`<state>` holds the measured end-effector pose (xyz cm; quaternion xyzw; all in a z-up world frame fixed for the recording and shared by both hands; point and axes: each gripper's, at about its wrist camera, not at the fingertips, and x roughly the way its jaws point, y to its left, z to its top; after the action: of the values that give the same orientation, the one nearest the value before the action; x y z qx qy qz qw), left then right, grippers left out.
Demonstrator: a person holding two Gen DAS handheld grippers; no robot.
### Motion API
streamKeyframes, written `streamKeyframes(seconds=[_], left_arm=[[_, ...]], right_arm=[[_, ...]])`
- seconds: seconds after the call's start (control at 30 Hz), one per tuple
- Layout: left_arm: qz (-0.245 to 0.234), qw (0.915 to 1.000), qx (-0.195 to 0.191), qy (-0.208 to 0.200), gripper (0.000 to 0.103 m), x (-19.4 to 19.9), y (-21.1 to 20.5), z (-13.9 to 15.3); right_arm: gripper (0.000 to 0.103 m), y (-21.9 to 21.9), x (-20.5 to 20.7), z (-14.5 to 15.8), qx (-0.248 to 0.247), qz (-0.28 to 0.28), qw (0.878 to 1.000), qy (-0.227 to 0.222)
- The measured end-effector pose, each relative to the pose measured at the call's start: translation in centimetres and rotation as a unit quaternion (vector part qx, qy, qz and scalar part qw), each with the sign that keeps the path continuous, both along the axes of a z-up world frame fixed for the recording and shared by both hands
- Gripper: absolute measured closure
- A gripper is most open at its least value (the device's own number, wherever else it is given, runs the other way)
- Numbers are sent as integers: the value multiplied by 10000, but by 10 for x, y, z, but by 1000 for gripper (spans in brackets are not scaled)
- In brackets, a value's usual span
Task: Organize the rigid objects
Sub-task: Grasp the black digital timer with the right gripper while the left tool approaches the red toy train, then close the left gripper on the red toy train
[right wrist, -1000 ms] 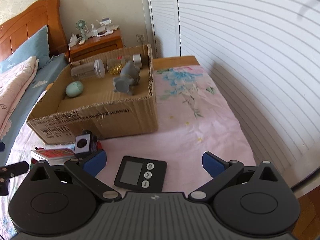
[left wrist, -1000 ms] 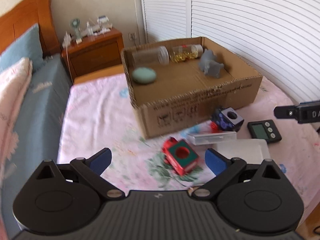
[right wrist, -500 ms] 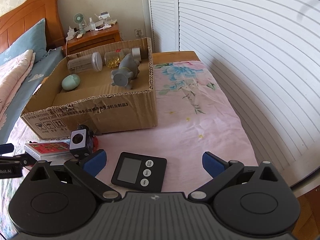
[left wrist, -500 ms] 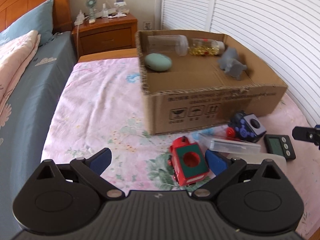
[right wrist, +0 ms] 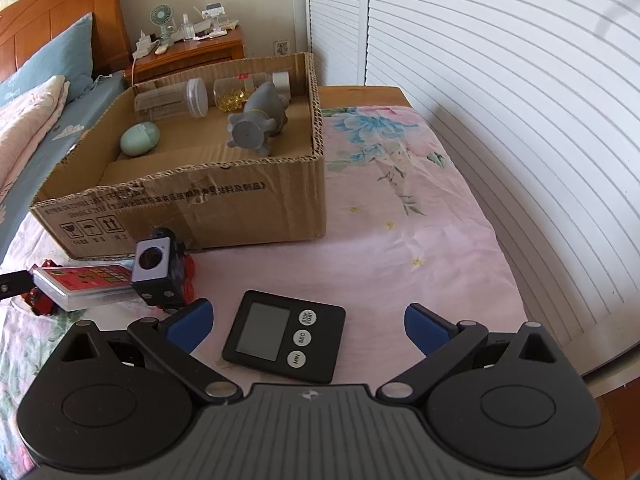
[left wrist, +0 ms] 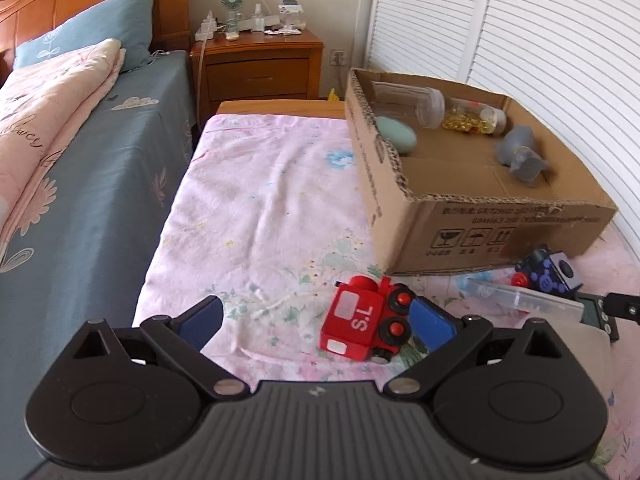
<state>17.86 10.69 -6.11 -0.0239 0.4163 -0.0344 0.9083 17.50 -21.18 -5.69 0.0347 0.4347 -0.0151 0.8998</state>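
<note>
The left gripper (left wrist: 316, 320) has swung closer to the train (left wrist: 366, 322), which now lies at its one o'clock, jaws apart; contact seems unmade. The right gripper (right wrist: 306, 326) stays apart over the timer (right wrist: 285, 336); the box (left wrist: 480, 224) waits at twelve.

Your left gripper (left wrist: 316, 319) sits low with jaws spread wide, pointing toward twelve o'clock. Your right gripper (right wrist: 307, 322) does likewise, also wide apart.
</note>
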Motion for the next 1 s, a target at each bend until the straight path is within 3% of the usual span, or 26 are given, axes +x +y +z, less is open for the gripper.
streamKeyframes(seconds=[0.17, 0.37, 0.73, 1.0], left_arm=[[-357, 9993, 54, 43, 4, -1, -12, -5], [-505, 9984, 165, 181, 4, 1, -21, -14], [-840, 9950, 333, 428, 2, 4, -28, -31], [-1030, 9938, 311, 269, 1, 5, -27, -33]], right_arm=[[0, 2, 9, -12, 61, 76, 9999, 69], [0, 8, 26, -30, -200, 87, 9993, 314], [0, -12, 15, -32, -368, 200, 9986, 330], [0, -12, 13, -32, -370, 196, 9988, 248]])
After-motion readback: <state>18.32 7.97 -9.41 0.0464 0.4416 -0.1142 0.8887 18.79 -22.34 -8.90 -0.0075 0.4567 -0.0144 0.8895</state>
